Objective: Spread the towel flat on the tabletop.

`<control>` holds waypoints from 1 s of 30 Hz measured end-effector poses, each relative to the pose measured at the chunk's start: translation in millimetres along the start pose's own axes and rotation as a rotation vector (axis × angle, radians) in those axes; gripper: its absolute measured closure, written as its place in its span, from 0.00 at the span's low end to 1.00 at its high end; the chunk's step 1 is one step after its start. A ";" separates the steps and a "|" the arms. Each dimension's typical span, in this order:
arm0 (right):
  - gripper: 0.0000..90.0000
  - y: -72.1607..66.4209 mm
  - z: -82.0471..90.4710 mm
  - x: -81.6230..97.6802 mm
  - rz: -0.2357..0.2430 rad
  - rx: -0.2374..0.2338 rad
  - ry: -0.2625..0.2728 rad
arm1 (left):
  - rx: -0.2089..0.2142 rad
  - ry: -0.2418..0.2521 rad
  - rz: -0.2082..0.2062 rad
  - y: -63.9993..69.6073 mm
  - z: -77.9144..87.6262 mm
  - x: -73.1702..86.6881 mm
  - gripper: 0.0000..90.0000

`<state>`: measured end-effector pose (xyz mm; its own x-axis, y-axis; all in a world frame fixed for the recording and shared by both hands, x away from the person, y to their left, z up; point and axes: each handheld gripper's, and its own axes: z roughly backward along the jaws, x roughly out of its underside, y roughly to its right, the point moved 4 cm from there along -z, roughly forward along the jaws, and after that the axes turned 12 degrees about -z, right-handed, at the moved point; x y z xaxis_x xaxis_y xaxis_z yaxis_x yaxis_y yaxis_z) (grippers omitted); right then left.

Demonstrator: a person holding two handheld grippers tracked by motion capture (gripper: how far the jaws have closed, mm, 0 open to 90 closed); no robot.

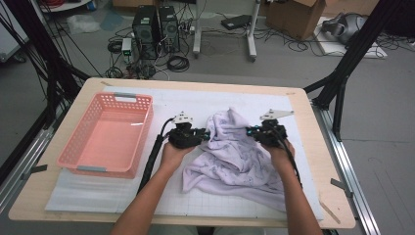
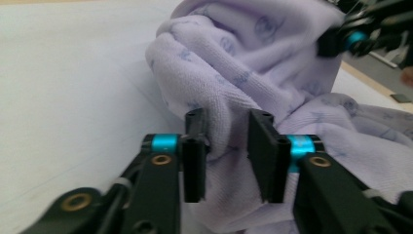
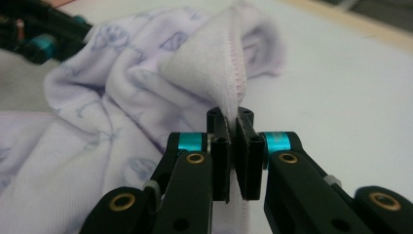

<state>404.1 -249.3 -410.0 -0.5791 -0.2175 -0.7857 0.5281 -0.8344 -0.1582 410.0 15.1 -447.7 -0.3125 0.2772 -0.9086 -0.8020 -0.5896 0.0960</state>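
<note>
The right gripper (image 3: 233, 127) has its fingers clenched on a hemmed edge of the lilac towel (image 1: 230, 152) heaped on the bench (image 1: 313, 196). The left gripper (image 2: 228, 134) fingers stand released around a towel fold, beside the pink basket (image 1: 93, 152).

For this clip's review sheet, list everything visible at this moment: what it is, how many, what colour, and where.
towel: one, pale lilac with a faint print, crumpled on the mat between the two grippers
basket: one, pink plastic lattice, on the table's left side
mat: one, white with a grid, covering most of the tabletop
table: one, light wood, rounded corners
computer towers: two, black, on the floor beyond the table
cardboard box: one, brown, on the floor at the far right
cables: many, black, on the floor
left gripper: one, black with blue accents, jaws apart around a towel fold
right gripper: one, black with blue accents, jaws pinching a hemmed towel edge
forearms: two, entering from the bottom
</note>
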 end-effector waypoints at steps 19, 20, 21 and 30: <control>0.71 64.2 86.5 84.9 -0.179 0.235 0.081 | -0.129 0.021 0.003 -33.4 -5.8 -14.7 0.59; 0.71 63.4 88.2 83.6 -0.177 0.231 0.093 | -0.118 0.013 0.000 -33.9 -8.9 -17.7 0.59; 0.71 62.6 89.9 82.2 -0.182 0.226 0.110 | -0.110 0.002 0.003 -34.7 -12.9 -21.4 0.59; 0.69 55.8 91.1 80.9 -0.173 0.205 0.134 | -0.050 -0.089 0.039 -31.4 -68.0 -50.6 0.53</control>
<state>330.1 -359.6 -428.0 -0.5550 -0.0057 -0.8318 0.2847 -0.9409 -0.1834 485.6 -32.0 -432.4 -0.3890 0.3177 -0.8648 -0.7622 -0.6382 0.1084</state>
